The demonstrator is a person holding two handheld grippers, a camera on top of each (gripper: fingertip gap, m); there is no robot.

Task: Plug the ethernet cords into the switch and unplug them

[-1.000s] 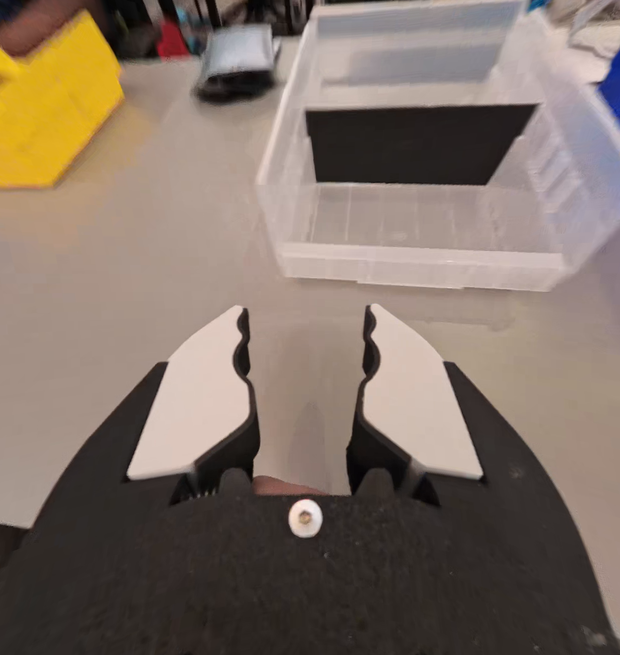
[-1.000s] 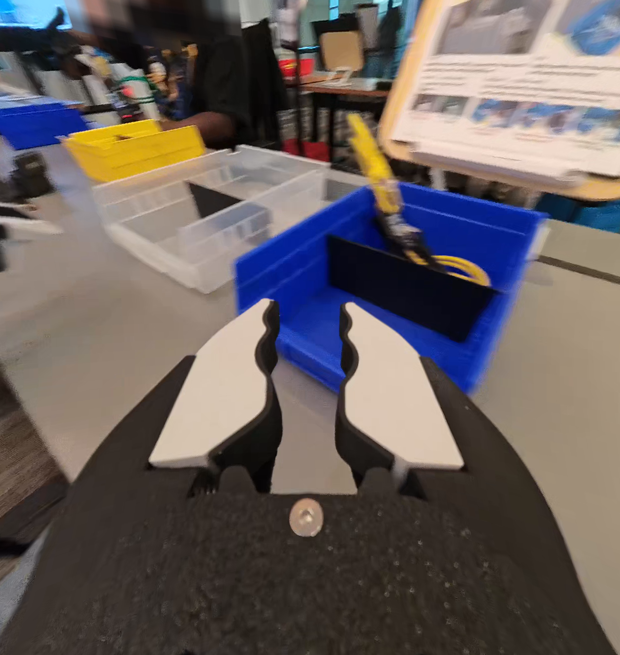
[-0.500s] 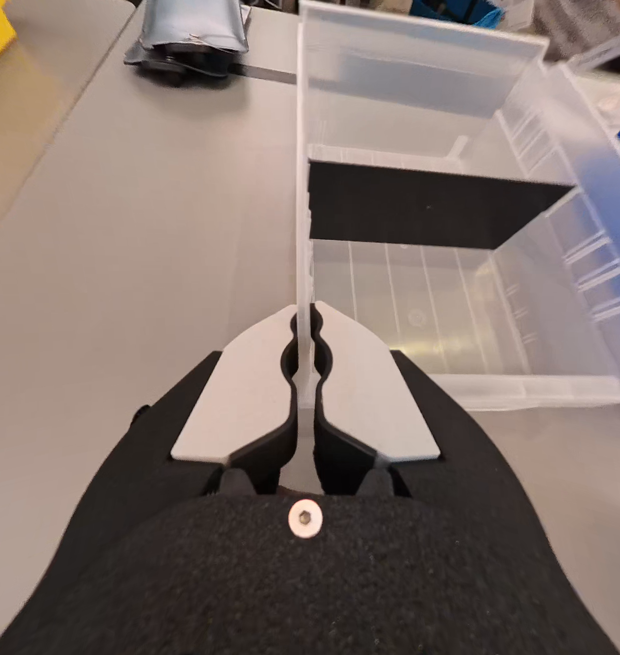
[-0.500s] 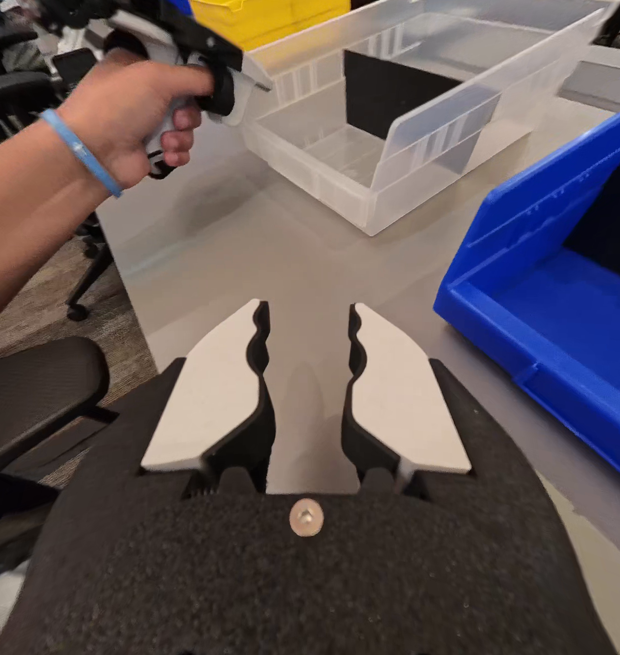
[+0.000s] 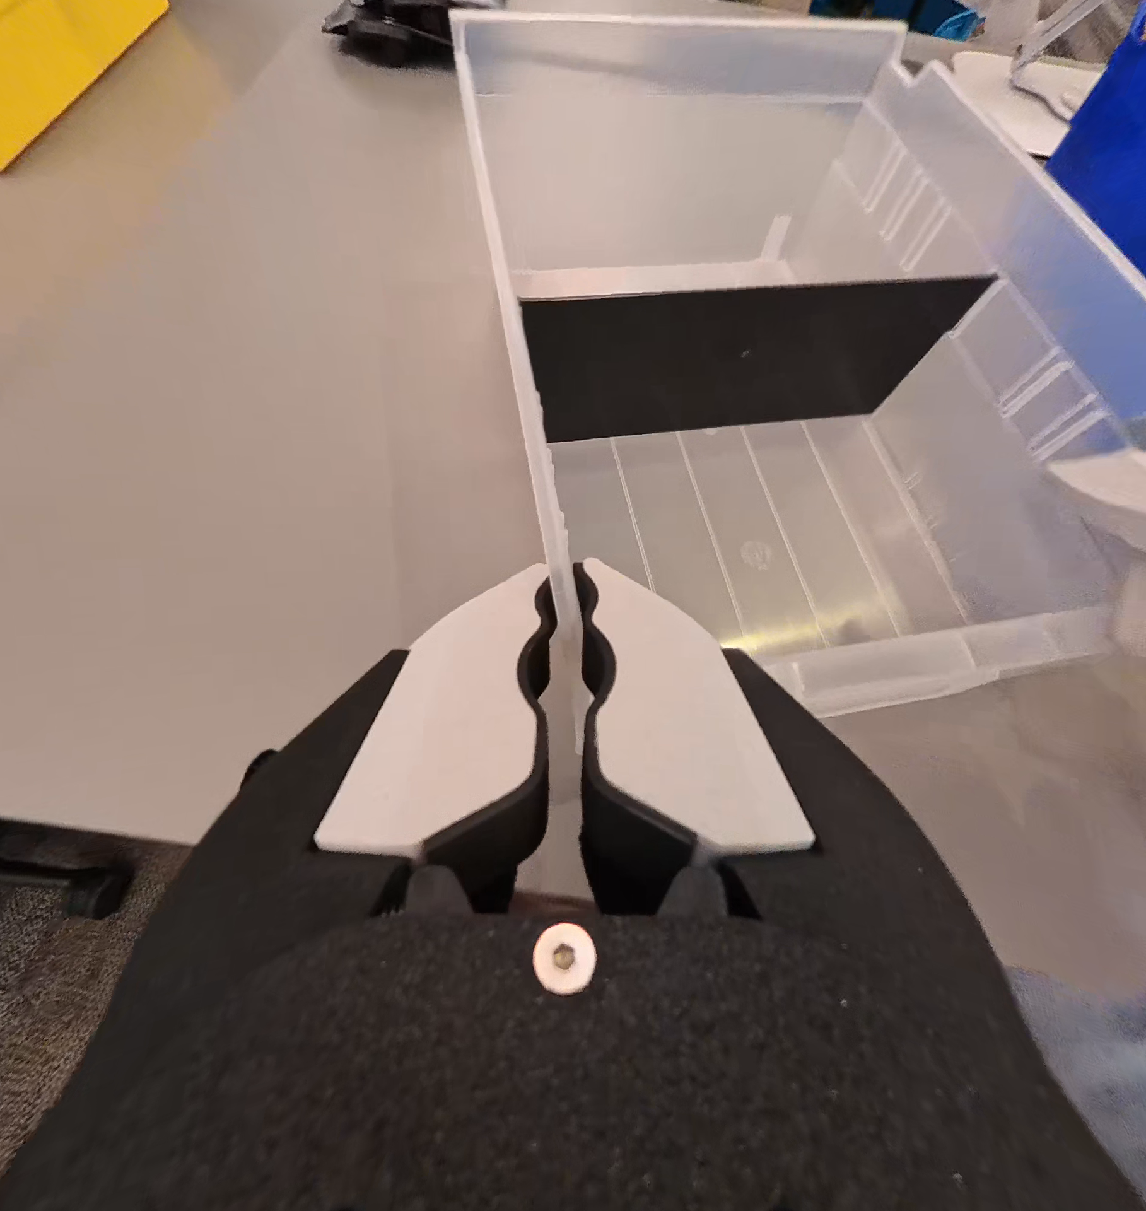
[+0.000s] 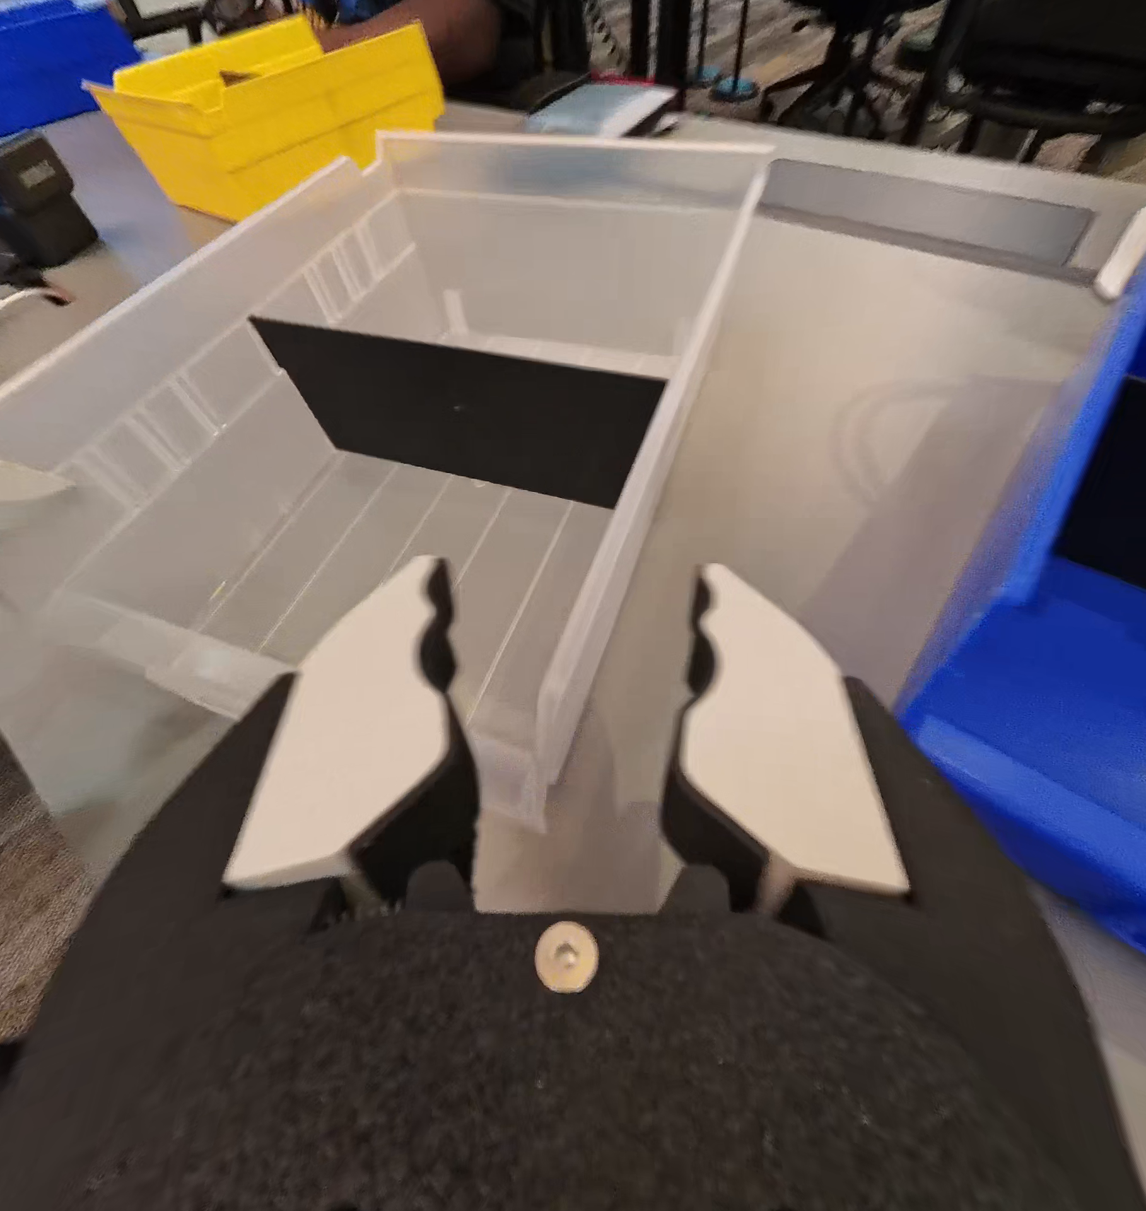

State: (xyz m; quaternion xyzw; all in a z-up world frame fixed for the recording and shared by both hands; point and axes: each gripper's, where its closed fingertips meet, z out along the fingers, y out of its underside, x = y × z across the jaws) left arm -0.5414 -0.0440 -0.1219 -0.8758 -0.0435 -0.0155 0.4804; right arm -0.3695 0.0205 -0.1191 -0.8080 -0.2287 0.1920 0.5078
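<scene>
**Left clamped on bin wall, right straddling the other wall, no cords or switch in sight**

Left gripper (image 5: 565,583): jaws together on the left side wall of the clear bin (image 5: 491,196), near its front corner. Both pads press the thin wall; nothing else is in the grasp.

Right gripper (image 6: 573,576): jaws wide apart, straddling the bin's right side wall (image 6: 629,544) at the front corner. The wall runs between the fingers, closer to neither pad by much, and touches neither. Not a grasp yet.

Key relation: the bin's long axis runs straight away from both grippers, and each wall lines up with a jaw slot. Right only needs to close, I'd judge, for a two-handed hold.

Inside the bin: a black divider (image 6: 465,419) stands crosswise; the front compartment looks bare.

Room: the blue bin (image 6: 1048,655) sits just beside the right finger, so it's tight there. Open table (image 5: 229,393) lies left of the clear bin, with a yellow bin (image 6: 282,111) well behind. The table's front edge is close under both grippers.

Ethernet cords and switch: not visible in either view, so I can't tell where they are. Plugging looks not yet started.
</scene>
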